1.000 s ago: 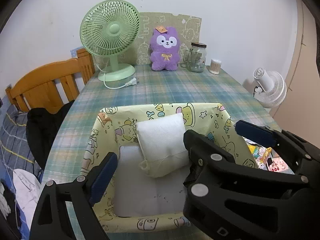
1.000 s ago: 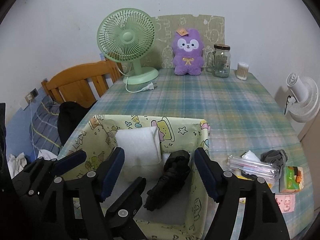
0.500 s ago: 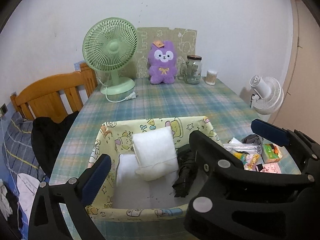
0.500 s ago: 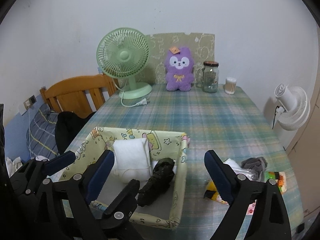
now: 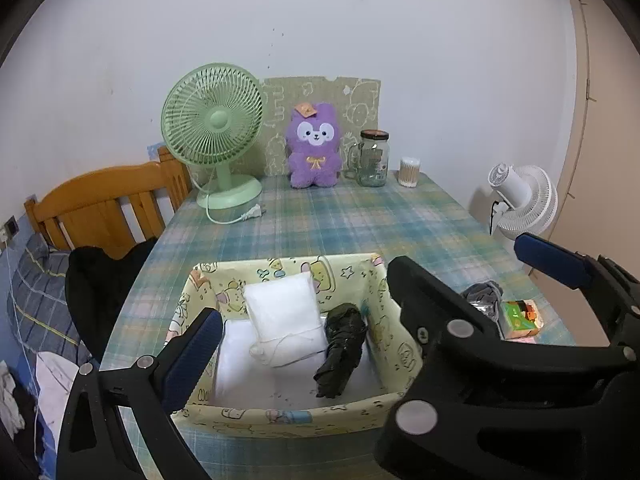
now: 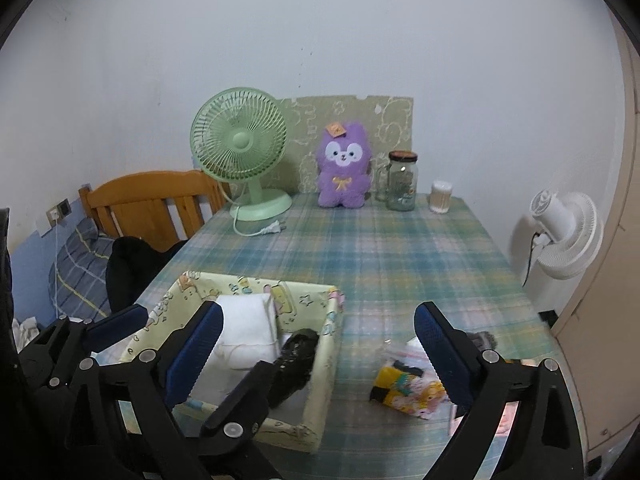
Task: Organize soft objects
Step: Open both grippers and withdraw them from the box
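Two black grippers, left (image 5: 368,292) spread empty, right (image 6: 320,340) opening empty, hover low in frame over a plaid-clothed table (image 6: 400,256) by a white wall (image 6: 320,40).

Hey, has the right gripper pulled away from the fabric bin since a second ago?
Yes. The right gripper has backed up and away from the fabric bin, which now looks smaller and lower; its opening jaws hold nothing.

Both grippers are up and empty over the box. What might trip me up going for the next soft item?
1. The right gripper, its jaws opening, hangs beside the fabric box; swinging right might snag its soft wall.
2. The grey cloth lies among the snack packets, so a wide grab may take those too.
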{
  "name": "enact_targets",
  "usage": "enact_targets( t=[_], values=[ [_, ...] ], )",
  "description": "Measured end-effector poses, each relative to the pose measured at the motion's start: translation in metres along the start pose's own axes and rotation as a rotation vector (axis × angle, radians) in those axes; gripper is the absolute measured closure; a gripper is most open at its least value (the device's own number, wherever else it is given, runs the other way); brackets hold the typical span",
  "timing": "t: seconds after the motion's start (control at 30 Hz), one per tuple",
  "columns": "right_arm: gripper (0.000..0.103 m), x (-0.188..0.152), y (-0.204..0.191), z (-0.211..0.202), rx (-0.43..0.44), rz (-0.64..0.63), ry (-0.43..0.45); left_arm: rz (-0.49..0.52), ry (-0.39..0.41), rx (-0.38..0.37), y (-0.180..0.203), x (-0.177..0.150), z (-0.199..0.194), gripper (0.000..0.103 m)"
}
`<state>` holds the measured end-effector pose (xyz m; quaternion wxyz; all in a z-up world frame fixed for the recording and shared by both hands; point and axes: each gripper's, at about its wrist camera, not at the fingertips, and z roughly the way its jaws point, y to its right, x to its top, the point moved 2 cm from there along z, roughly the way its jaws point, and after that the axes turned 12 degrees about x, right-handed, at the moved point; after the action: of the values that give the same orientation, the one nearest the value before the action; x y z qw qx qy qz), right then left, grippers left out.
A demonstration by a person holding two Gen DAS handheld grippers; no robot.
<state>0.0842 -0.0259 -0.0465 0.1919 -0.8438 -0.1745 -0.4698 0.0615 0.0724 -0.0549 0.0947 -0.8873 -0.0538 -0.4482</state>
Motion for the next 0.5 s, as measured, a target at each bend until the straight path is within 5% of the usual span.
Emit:
enact_targets(
  t=[0.5],
  values=[
    [0.000, -0.002, 0.031, -0.048, -0.044, 0.019, 0.084, -0.007, 0.076, -0.027, 0.040, 0.003, -0.032, 0.003]
  ],
)
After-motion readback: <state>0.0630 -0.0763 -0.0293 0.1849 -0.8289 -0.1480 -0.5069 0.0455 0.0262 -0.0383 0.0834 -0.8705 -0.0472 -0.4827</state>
